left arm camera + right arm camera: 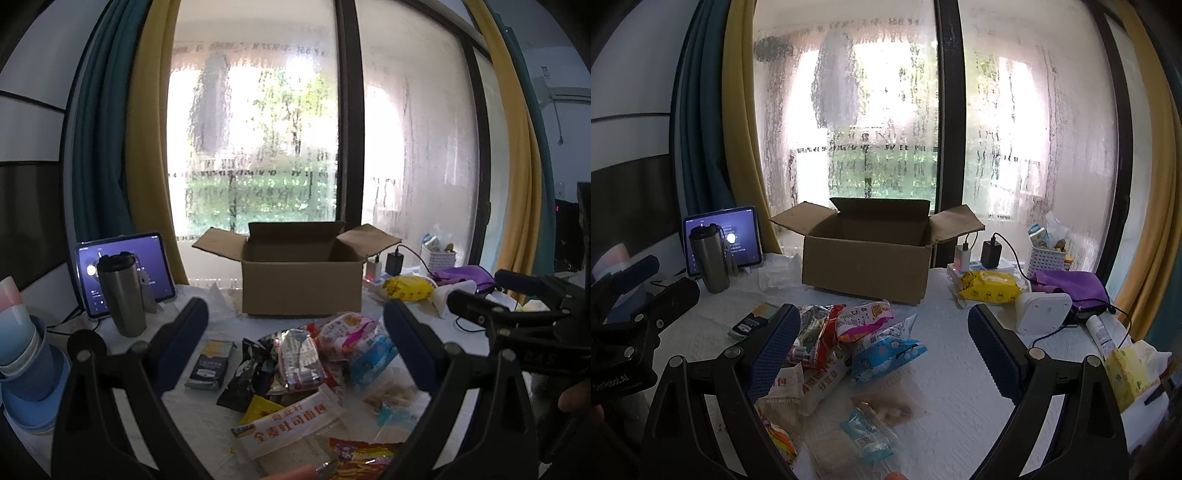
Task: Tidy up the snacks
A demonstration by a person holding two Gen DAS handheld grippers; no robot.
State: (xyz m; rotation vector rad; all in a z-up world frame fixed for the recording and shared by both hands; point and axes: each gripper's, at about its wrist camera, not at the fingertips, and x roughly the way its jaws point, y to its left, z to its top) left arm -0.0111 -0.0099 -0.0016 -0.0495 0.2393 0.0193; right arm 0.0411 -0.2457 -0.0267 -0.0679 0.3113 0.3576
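A pile of snack packets lies on the white tablecloth (960,369): a red-and-white packet (299,358), a pink one (347,332), a blue one (886,354), a black one (247,373), a small dark box (212,363) and a whole-wheat toast bag (291,428). Behind the pile stands an open cardboard box (301,284) (864,269), flaps up, its visible inside bare. My left gripper (293,319) hovers open over the pile. My right gripper (881,319) is open too, just right of it, holding nothing.
A steel tumbler (122,295) and a lit tablet (125,273) stand at the left, stacked blue cups (22,354) nearer. On the right are a yellow wipes pack (990,290), chargers with cables (991,253), a white basket (1047,258), a purple cloth (1071,286), a white device (1043,312) and a tissue box (1134,373).
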